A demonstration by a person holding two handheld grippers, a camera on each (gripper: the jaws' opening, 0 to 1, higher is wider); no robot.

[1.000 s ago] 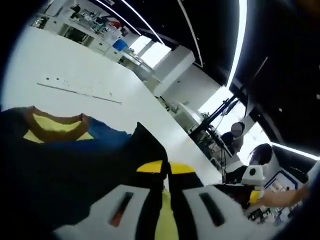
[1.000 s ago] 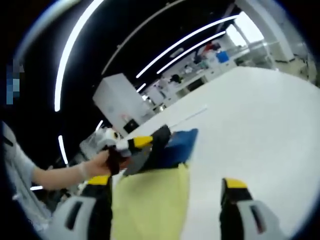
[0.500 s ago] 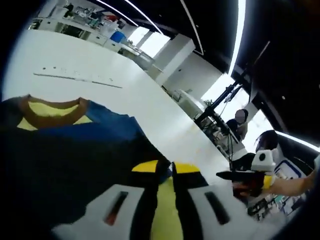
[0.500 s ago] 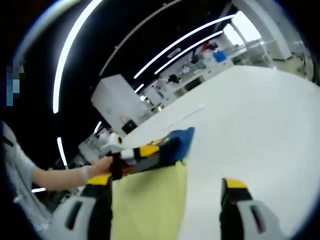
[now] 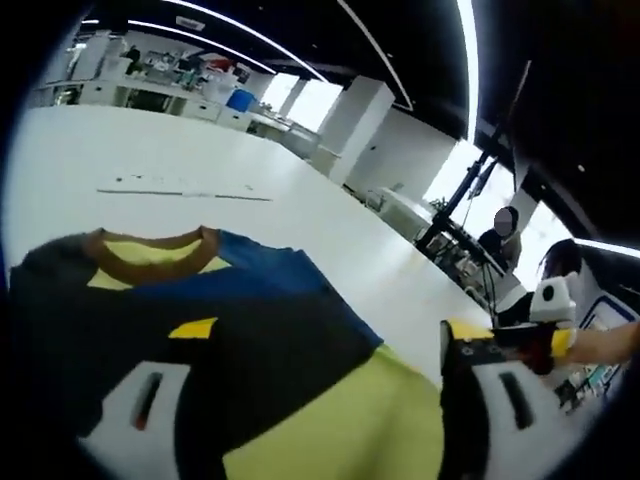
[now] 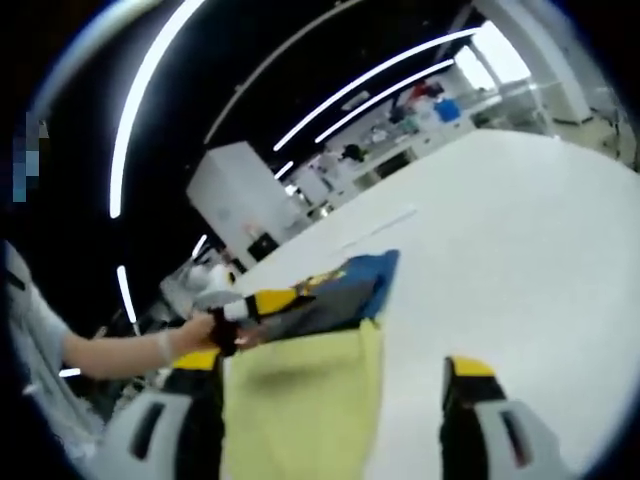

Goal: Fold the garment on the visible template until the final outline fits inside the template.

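No brand, label or writing can be read anywhere. In the left gripper view the garment (image 5: 200,320), dark navy and blue with a brown collar and yellow inside the neck, lies spread on the white tabletop (image 5: 150,150), its lower edge over the yellow-green template (image 5: 350,420). The left tongs (image 5: 310,400) stand wide, with nothing between the jaws; the left jaw is partly lost against the dark cloth, so its outline is hard to make out. At the right edge of that view the other tongs show white with a yellow tip, cut off by the rim. In the right gripper view the right tongs (image 6: 330,420) are also wide and hold nothing, framing the yellow-green template (image 6: 300,400) with the garment (image 6: 330,295) at its far end. A hand (image 6: 195,330) grips the other tongs at the garment's edge, though whether they touch the cloth is too blurred to tell. The room is dark overhead with long strip lights (image 6: 150,90), a white block (image 6: 235,195) and cluttered benches (image 5: 150,75) far behind.
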